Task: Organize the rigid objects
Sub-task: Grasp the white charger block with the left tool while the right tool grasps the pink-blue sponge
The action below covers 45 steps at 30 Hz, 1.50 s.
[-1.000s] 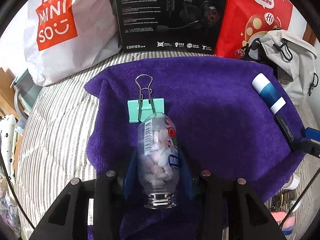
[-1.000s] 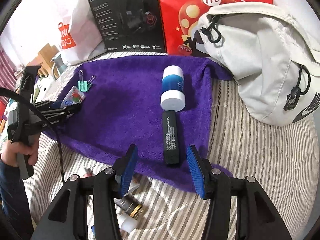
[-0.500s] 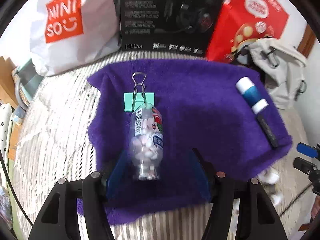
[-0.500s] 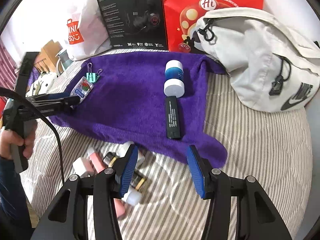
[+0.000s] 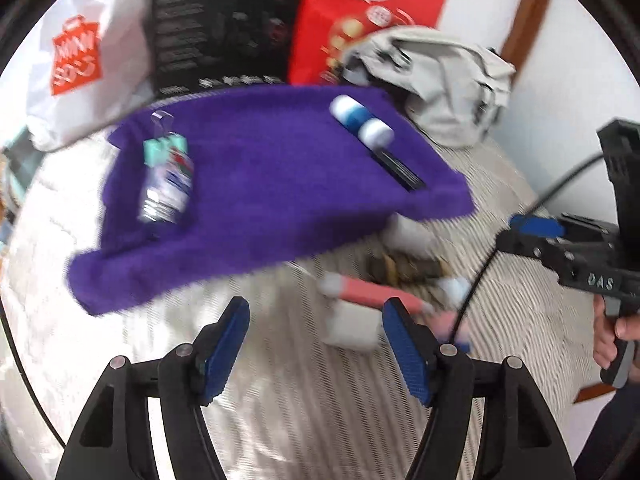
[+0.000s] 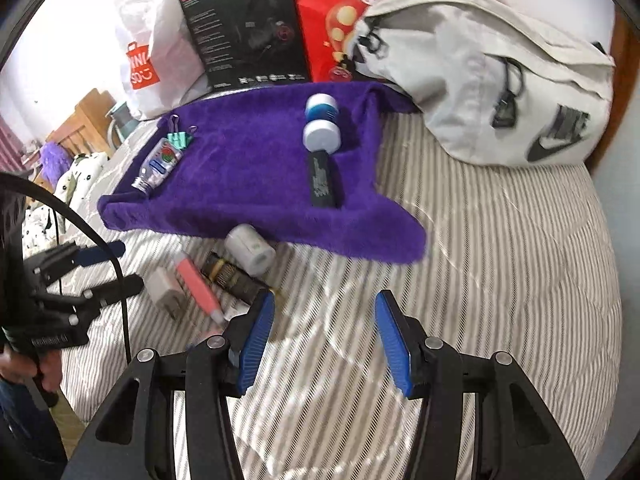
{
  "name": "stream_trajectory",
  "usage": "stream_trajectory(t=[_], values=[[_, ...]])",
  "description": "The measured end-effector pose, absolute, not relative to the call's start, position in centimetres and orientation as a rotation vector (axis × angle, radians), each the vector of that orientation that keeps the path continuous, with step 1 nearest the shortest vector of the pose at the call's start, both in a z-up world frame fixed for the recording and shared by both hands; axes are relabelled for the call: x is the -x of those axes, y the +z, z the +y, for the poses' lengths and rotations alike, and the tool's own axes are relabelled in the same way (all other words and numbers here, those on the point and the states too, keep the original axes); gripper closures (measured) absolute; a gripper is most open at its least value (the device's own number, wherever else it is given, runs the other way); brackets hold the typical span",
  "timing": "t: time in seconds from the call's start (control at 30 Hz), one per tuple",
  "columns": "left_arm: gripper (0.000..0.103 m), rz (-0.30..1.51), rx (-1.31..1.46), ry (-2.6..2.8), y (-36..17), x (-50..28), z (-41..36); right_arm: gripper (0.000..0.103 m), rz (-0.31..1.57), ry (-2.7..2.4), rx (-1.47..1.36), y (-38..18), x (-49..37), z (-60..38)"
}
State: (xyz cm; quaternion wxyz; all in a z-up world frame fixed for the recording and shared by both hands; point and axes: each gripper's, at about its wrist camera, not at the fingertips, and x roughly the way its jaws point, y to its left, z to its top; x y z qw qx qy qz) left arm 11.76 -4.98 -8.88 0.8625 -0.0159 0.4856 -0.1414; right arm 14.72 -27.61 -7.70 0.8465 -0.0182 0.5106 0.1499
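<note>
Striped bed (image 6: 500, 264): sorted items lie in rows on purple towel (image 6: 248, 172), so I've both jaws open and empty, left gripper (image 5: 316, 344) aimed at loose pile (image 6: 216, 276), right gripper (image 6: 324, 340) idle.

towel (image 6: 248, 168) centre free; clutter (image 6: 224, 272) crowds near edge; backpack (image 6: 480, 80) blocks right.

Bright even daylight, soft faint shadows, heavy motion blur in left wrist view, fisheye bending, dark vignetted corners

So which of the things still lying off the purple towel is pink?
The long pink tube, lying on the striped bedding between the white plug adapter and the dark gold-banded tube; the others are white or dark.
</note>
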Motion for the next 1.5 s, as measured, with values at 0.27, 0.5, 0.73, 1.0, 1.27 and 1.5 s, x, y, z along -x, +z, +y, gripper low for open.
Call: stream_trajectory(t=[0.27, 0.5, 0.73, 1.0, 1.27, 1.5], values=[[0.036, 1.03, -0.125, -0.321, -11.3, -10.6, -7.6, 0.051, 1.118, 0.247, 0.018, -9.2, -12.8, -29.9], [0.036, 1.035, -0.126, -0.339, -12.4, -10.9, -8.0, 0.051, 1.147, 0.236, 0.005, -10.3, -11.9, -30.5], [0.038, 1.017, -0.157, -0.334, -12.6, -11.1, -8.5, 0.051, 1.143, 0.287, -0.006, -10.1, -11.7, -29.5], [0.061, 1.015, -0.176, -0.347, -12.2, -11.0, -8.2, 0.051, 1.137, 0.414, 0.022, -9.9, -10.1, -25.9], [0.061, 1.036, -0.124, -0.272, -12.2, -10.5, -4.0, 0.051, 1.136, 0.506, 0.112, -11.1, -9.0, -22.2], [0.061, 1.032, -0.11, -0.248, -12.2, -10.1, -3.5, 0.051, 1.123, 0.506, 0.153, -12.3, -9.7, -21.4]])
